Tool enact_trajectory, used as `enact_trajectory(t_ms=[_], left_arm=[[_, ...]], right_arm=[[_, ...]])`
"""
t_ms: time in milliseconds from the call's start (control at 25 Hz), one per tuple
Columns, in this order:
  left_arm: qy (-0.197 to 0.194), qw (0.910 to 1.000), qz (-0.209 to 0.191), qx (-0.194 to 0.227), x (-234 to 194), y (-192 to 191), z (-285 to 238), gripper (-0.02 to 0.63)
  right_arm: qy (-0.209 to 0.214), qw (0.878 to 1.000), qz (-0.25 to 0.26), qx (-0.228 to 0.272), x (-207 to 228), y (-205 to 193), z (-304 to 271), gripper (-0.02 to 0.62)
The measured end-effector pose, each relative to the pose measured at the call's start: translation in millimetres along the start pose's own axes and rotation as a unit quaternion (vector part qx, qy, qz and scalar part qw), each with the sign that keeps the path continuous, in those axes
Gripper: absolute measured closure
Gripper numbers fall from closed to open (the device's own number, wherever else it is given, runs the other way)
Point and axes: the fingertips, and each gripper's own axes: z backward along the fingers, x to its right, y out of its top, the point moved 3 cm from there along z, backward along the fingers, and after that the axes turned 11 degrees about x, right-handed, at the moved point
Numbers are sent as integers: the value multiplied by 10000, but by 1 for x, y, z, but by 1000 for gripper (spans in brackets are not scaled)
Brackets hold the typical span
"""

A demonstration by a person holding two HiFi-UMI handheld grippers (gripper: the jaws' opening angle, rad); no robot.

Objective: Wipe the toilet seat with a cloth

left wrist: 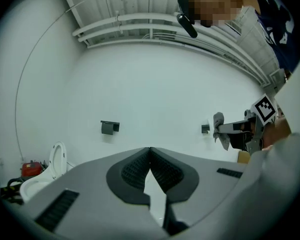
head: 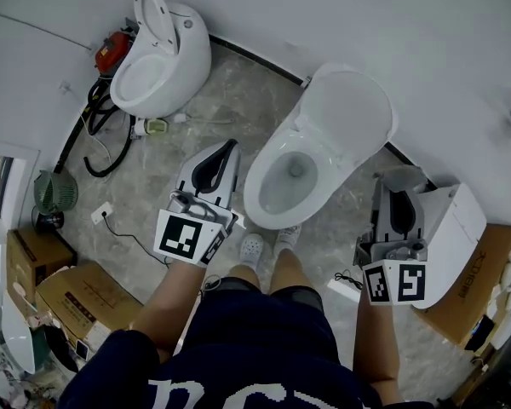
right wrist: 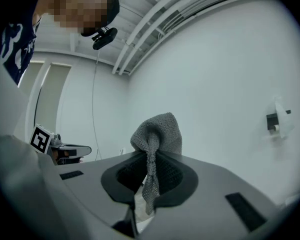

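The right gripper pinches a soft, light knitted cloth by its bunched middle, off to the right of the toilet seat, loose ends likely floppy, while the left gripper is pressed together, empty.

L gripper: jaws together at the tips, nothing between; dark ribbed pads meet in a V, small gap lower down. Grey body fills the bottom of the view.
Bkgd: white wall. Dark holder on it at L-centre, smaller dark fitting to the R.
Far L, low: toilet, lid up; red item beside it.
R side: R gripper w/ marker cube, grey cloth hanging from its tip.
Top: ceiling rails. Top R: person in dark shirt, head cam.
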Motion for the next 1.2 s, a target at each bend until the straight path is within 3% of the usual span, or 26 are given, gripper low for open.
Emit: enact_trajectory(t_ms=[360,640,880,1120,1200], left_arm=[[699,9973,-1,-201,-20,-64,-61,594],[824,9957,132,-407,-44,-132,-98,594],[625,9956,271,-641,-56,-202,-121,594],[549,9948,424,-740,-67,-282,-128,594],[547,9941,505,-786,-68,-308,-130,594]], right_arm=[[742,9956,-295,-494,64,-75,-88,543],[1156,9838,-375,-1315,79,-168,-122,540],[1548,9563,-364,-2455,79,-284,-122,538],[1370,9250,-463,-3514,99,-420,-104,537],[1403,9104,-231,-3885,107,-463,-98,537]])
